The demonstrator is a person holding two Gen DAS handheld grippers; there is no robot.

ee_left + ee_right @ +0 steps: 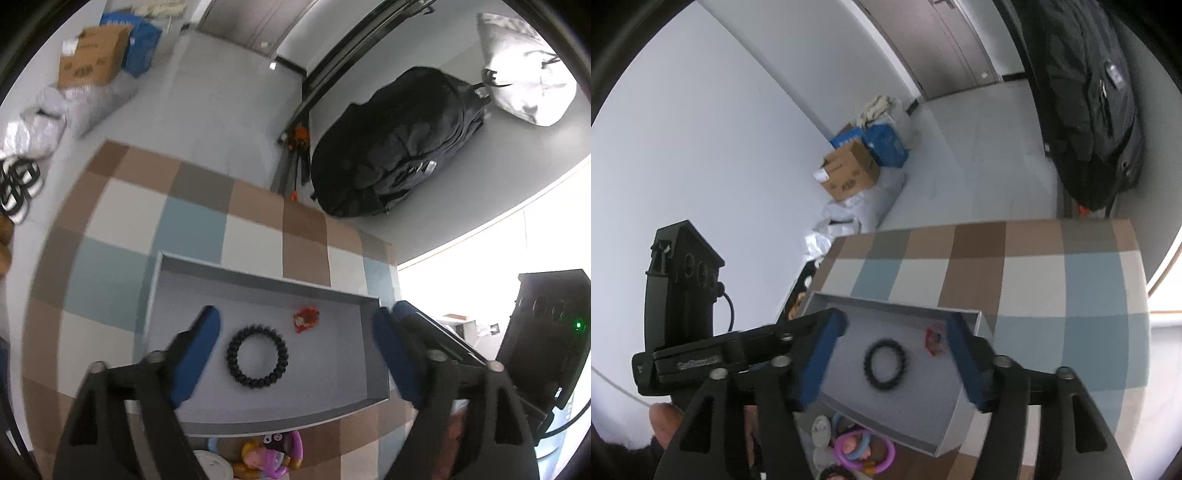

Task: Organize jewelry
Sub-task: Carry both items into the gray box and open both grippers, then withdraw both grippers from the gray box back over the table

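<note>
A grey tray (258, 282) (953, 435) lies on a checkered cloth. In it lie a black bead bracelet (257, 355) (884, 363) and a small red-orange trinket (306, 319) (934, 339). My left gripper (297, 325) is open and empty, its blue pads (207, 332) spread above the tray on either side of the bracelet. My right gripper (895, 330) is open and empty too, hovering over the same tray. A pile of colourful rings and bracelets (271, 456) (864, 448) lies on the cloth just in front of the tray.
The checkered cloth (192, 225) (1052, 280) covers a small table. On the floor beyond are a black backpack (399, 147) (1089, 110), a cardboard box (94, 55) (849, 173) and bags. The other gripper's body shows at the right (546, 332) and left (683, 295).
</note>
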